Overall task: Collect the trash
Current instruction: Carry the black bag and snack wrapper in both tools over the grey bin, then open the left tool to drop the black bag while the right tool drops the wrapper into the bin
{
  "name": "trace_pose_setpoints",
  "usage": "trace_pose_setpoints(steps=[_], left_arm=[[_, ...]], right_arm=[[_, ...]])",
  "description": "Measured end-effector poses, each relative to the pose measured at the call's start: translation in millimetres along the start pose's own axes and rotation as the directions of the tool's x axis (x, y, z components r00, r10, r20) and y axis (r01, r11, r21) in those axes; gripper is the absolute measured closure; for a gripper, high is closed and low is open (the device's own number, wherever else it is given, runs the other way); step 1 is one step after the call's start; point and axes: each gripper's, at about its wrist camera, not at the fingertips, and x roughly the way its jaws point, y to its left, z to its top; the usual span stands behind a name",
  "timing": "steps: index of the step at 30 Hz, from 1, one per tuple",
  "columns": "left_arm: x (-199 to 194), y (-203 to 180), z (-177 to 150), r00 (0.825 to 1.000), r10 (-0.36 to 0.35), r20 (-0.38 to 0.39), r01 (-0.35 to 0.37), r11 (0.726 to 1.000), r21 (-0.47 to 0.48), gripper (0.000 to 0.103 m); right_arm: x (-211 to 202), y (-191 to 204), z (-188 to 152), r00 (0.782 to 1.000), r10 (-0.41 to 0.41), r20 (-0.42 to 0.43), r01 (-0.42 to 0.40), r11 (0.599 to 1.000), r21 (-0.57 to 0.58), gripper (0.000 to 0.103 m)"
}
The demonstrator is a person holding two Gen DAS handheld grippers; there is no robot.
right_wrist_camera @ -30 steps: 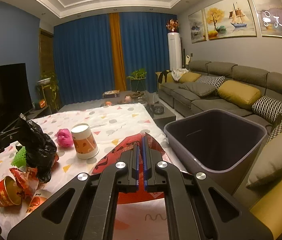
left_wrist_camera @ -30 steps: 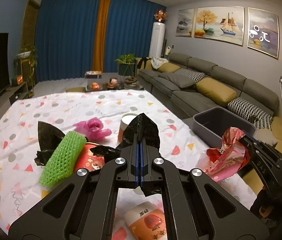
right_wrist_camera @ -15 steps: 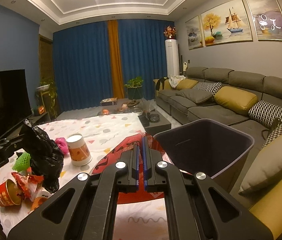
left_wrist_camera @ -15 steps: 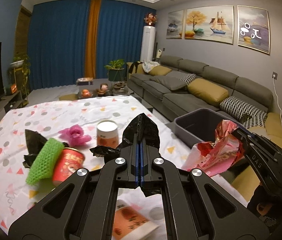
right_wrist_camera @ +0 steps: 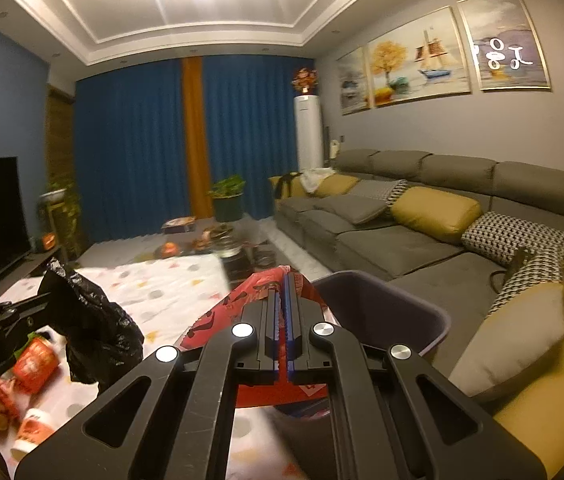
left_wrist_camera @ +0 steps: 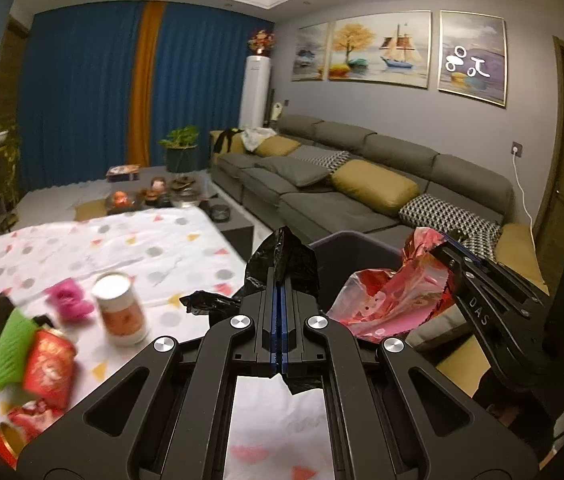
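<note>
My left gripper (left_wrist_camera: 280, 280) is shut on a crumpled black plastic bag (left_wrist_camera: 282, 258), which also shows in the right wrist view as the black plastic bag (right_wrist_camera: 98, 334), hanging over the table's right edge. My right gripper (right_wrist_camera: 283, 280) is shut on a red foil wrapper (right_wrist_camera: 250, 292); in the left wrist view that red foil wrapper (left_wrist_camera: 393, 294) hangs by the rim of the grey bin (left_wrist_camera: 345, 240). The grey bin (right_wrist_camera: 385, 312) stands open between the table and the sofa, just beyond both grippers.
On the dotted tablecloth (left_wrist_camera: 154, 240) lie a white-topped cup (left_wrist_camera: 120, 308), a pink wad (left_wrist_camera: 68, 296), green foam netting (left_wrist_camera: 8, 350), red cups (left_wrist_camera: 48, 362) and a black scrap. The grey sofa (left_wrist_camera: 361, 184) with yellow cushions runs along the right. A low coffee table stands behind.
Both grippers swung right and rose a little, carrying the black bag and the red wrapper from above the table toward the grey bin. The table's litter slid left in view.
</note>
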Motion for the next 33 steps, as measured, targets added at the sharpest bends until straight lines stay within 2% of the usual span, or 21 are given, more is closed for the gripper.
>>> trace_pose_setpoints(steps=[9, 15, 21, 28, 33], left_arm=[[58.8, -40.9, 15.4, 0.998, -0.057, -0.004, 0.057, 0.998, 0.002, 0.103], [89.3, -57.9, 13.8, 0.997, -0.075, -0.004, 0.075, 0.997, 0.01, 0.103], [116.0, -59.2, 10.7, 0.996, -0.08, -0.031, 0.079, 0.997, -0.01, 0.103], [137.8, -62.6, 4.8, 0.994, -0.084, -0.077, 0.083, 0.996, -0.016, 0.103], [145.6, -64.3, 1.5, 0.988, -0.116, -0.106, 0.113, 0.993, -0.031, 0.102]], right_arm=[[21.8, -45.3, 11.1, 0.992, -0.124, 0.021, 0.123, 0.992, 0.032, 0.1], [34.4, -60.4, 5.9, 0.987, -0.162, 0.014, 0.161, 0.986, 0.04, 0.1], [44.5, -72.7, 3.7, 0.986, -0.17, 0.004, 0.169, 0.985, 0.037, 0.1], [58.0, -75.2, -0.1, 0.99, -0.141, -0.026, 0.142, 0.989, 0.034, 0.1], [64.7, -77.4, -0.3, 0.991, -0.127, -0.044, 0.128, 0.991, 0.029, 0.1]])
